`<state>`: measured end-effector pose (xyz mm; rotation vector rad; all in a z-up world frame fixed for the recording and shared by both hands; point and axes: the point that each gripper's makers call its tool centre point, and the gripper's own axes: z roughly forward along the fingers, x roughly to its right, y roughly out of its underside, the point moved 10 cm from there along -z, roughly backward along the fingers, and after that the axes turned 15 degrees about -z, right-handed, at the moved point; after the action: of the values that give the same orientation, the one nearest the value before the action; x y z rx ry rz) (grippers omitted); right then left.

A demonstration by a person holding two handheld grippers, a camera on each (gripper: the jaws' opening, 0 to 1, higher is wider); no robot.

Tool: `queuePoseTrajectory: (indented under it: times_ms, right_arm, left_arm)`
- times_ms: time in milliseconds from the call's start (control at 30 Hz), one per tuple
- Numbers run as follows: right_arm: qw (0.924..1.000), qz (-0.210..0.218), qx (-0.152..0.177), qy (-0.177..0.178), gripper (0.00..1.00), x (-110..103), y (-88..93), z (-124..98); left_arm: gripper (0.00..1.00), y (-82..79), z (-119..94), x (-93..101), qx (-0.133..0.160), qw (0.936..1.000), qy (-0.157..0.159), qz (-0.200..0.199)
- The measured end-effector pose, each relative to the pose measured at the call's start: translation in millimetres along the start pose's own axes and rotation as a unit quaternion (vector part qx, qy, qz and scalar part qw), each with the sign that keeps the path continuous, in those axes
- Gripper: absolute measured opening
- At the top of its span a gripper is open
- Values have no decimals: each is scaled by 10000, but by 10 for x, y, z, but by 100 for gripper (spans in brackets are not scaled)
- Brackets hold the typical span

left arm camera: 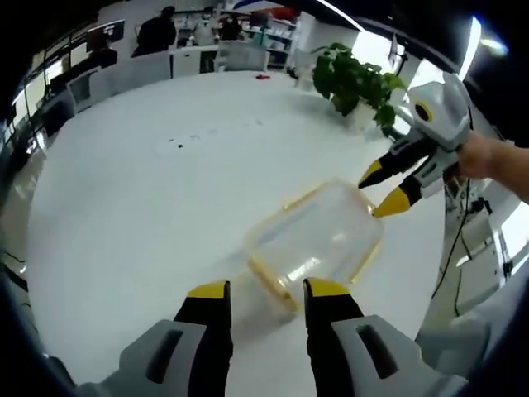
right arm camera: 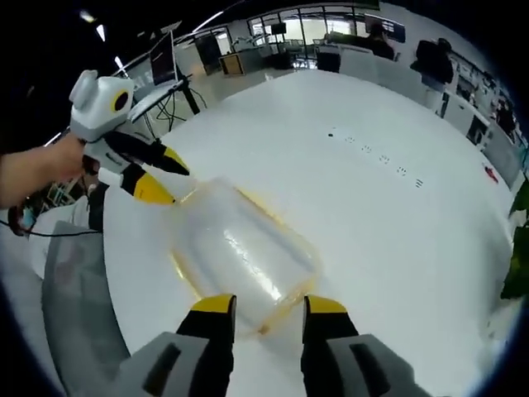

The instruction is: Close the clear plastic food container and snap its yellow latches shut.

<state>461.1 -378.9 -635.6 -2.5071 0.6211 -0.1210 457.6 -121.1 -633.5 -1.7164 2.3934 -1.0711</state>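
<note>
Clearly, the clear plastic container lies on the white bench, fairly near one edge of it, with its yellow-trimmed lid already seated and the two grippers coming at it from opposite ends. The left gripper has its fingers apart, the yellow tips reaching either side of the container's near end without, as far as I can tell, pressing on it. The right gripper likewise has its fingers spread at the other end, straddling the rim rather than clamping it. Working from both ends seems sensible: one gripper can brace the box while the other pushes a latch down, so it does not slide on the smooth top. Whether the yellow latches are snapped yet is too blurred to judge. A potted plant stands toward the far edge. No brand, label or readable writing shows on the container or the bench.
</note>
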Motion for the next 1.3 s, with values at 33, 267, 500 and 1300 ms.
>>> queuePoseTrajectory:
  times_ms: [33, 267, 500, 1300]
  right_arm:
    - [10000, -46, -34, 0, 26, -1, -13, -1]
    - [9985, -545, -81, -27, 27, 1, -107, -25]
    - [9927, -1189, -150, -154, 28, -14, -229, -6]
    - [9786, -1923, -119, -715, 25, -104, -483, 157]
  left_arm:
    - [33, -11, -6, 3, -5, 10000, 14, 31]
    - [31, -86, -23, 47, -204, 9990, 159, 357]
    - [30, -149, -15, 172, -375, 9939, 354, 976]
    - [28, -264, 141, 370, -647, 9795, 744, 1759]
